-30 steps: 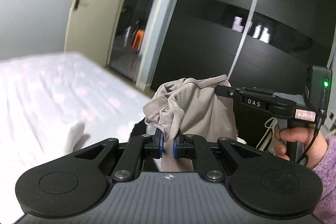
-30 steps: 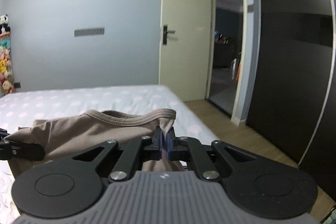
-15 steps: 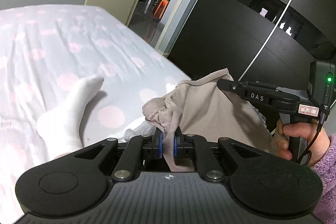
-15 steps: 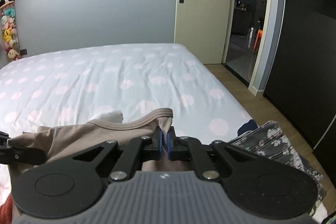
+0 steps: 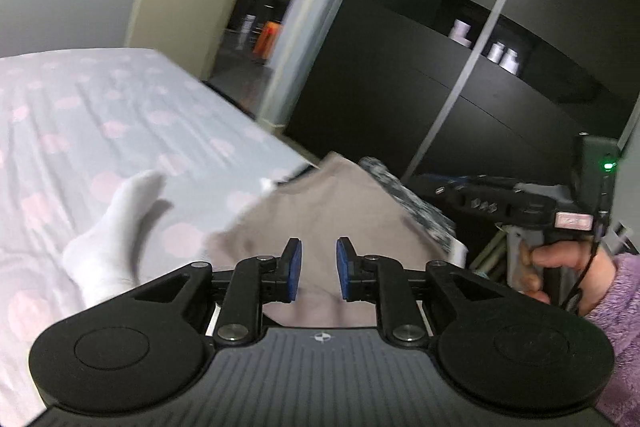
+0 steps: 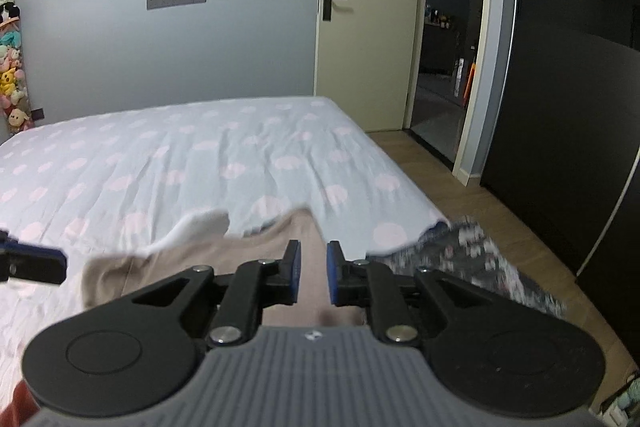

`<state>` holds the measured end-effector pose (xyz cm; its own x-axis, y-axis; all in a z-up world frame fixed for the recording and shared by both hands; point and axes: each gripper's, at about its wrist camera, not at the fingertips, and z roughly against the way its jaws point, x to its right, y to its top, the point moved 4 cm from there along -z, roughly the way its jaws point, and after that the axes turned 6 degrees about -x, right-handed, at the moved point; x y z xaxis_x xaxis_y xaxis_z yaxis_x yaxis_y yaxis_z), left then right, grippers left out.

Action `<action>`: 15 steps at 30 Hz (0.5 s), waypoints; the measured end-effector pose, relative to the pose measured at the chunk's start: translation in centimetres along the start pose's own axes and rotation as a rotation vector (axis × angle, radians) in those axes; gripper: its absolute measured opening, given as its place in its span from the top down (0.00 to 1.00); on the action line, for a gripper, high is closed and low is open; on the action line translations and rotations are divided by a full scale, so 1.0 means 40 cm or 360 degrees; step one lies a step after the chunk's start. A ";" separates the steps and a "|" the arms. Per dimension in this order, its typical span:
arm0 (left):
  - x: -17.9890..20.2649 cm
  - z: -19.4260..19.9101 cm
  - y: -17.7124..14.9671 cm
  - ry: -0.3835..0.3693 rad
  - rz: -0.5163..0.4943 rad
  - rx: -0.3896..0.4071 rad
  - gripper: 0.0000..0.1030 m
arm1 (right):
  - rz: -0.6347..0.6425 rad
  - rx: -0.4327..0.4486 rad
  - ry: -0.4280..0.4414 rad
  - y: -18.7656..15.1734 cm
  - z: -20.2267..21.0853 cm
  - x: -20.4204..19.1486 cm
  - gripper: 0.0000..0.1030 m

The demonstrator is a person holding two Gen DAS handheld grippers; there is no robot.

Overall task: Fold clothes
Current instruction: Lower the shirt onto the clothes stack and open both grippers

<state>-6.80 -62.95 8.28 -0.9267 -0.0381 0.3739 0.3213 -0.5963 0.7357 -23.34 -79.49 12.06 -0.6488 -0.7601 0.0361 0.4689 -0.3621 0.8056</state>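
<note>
Left wrist view, left gripper (image 5: 317, 269) fingers parted, beige garment (image 5: 320, 211) between them ungripped, right gripper (image 6: 313, 271) likewise

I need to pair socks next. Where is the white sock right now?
The white sock lies on the dotted bedsheet, left of the left gripper in its wrist view, just beside the beige garment.

Dotted bed (image 6: 208, 163), beige garment (image 6: 188, 259), white sock (image 5: 116, 227), patterned cloth (image 6: 472, 259)
</note>
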 end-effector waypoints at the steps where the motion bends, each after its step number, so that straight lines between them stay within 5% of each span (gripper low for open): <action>1: 0.014 -0.009 -0.009 -0.0011 -0.0019 -0.0020 0.85 | -0.0004 -0.0028 0.0002 -0.021 0.008 -0.001 0.85; 7: 0.055 -0.090 -0.068 -0.0047 -0.0076 -0.0195 0.85 | -0.0102 -0.0159 -0.0001 -0.126 -0.016 0.027 0.85; 15: 0.028 -0.131 -0.108 -0.0034 -0.0081 -0.0305 0.85 | -0.0191 -0.0206 -0.0023 -0.158 -0.071 0.053 0.87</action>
<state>-10.26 -64.63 2.57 -0.9358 0.0114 0.3524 0.2296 -0.7388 0.6336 -25.97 -80.35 5.37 -0.7129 -0.6997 -0.0467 0.4600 -0.5169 0.7219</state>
